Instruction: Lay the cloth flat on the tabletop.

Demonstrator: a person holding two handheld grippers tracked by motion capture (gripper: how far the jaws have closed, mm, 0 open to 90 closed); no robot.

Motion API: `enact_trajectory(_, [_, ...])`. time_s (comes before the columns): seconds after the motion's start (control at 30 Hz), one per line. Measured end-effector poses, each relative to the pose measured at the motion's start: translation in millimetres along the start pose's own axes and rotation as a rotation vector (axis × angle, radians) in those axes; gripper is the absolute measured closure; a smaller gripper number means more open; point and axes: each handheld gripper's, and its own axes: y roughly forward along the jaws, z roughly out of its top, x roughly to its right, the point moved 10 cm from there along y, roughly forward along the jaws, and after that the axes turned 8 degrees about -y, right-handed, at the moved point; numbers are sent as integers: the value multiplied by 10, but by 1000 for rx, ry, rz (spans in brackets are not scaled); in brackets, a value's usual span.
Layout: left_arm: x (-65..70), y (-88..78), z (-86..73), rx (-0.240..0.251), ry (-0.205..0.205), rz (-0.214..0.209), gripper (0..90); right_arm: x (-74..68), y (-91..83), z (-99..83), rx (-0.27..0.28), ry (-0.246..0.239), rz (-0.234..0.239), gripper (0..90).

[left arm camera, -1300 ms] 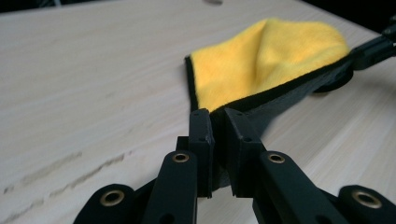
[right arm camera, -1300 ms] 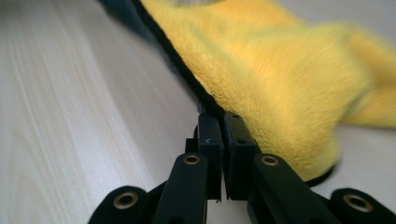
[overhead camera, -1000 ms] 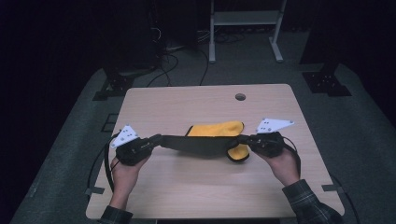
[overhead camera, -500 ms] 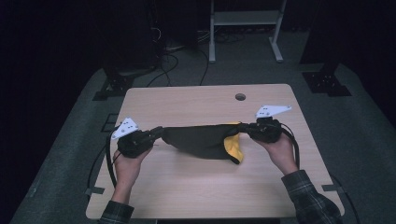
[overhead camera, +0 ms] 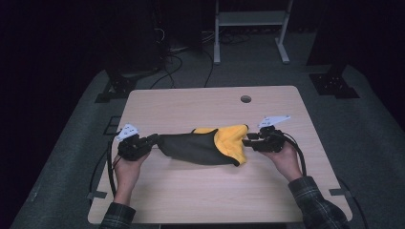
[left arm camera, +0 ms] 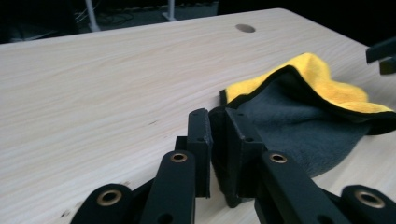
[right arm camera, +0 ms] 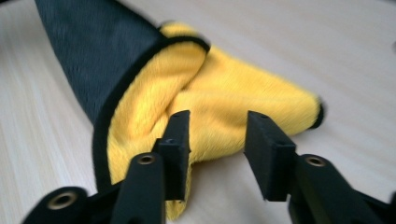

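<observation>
1. My left gripper [left arm camera: 217,154] pinches the cloth [overhead camera: 205,148] corner tight.
2. My right gripper [right arm camera: 217,154] has just been opening; jaws apart, nothing between.
3. Cloth lies mid table [overhead camera: 191,105], yellow + grey.
4. No words on it.

Both forearms come in from below, 1 on each side, hands well apart and low over the table. The left gripper [overhead camera: 154,139] points right – its jaws are pinched tight on a corner of the cloth [overhead camera: 191,149]. The right gripper [overhead camera: 247,141] points left – its jaws have just been opening and now stand apart, pads off the cloth.
</observation>
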Motion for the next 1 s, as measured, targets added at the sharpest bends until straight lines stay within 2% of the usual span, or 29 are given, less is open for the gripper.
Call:
enact_trajectory(0.1, [-33, -17, 3, 9, 2, 24, 694, -39, 102, -74, -36, -16, 8, 574])
enact_trajectory(0.2, [-16, -40, 18, 13, 12, 26, 615, -57, 185, -134, -62, -22, 20, 574])
enact_trajectory(0.3, [128, 9, 18, -1, 35, -14, 563, -98, 228, -154, -70, -26, 37, 570])
enact_trajectory(0.33, [128, 9, 18, -1, 35, -14, 534, -134, 244, -153, -71, -30, 45, 568])
enact_trajectory(0.37, [211, 67, 9, -14, 46, -35, 512, -168, 255, -147, -70, -39, 54, 563])
enact_trajectory(0.5, [376, 229, -31, -46, 55, -71, 409, -316, 309, -120, -64, -82, 77, 551])
enact_trajectory(0.6, [495, 360, -70, -77, 74, -91, 337, -441, 403, -150, -99, -118, 98, 547])
enact_trajectory(0.7, [616, 484, -92, -103, 91, -112, 284, -545, 467, -159, -109, -139, 118, 547])
enact_trajectory(0.77, [691, 572, -84, -99, 98, -132, 270, -603, 488, -162, -113, -150, 129, 547])
enact_trajectory(0.93, [853, 804, -104, -137, 109, -174, 260, -759, 487, -168, -115, -153, 169, 543])
enact_trajectory(1.0, [940, 903, -112, -151, 118, -199, 264, -842, 482, -172, -119, -172, 189, 538])
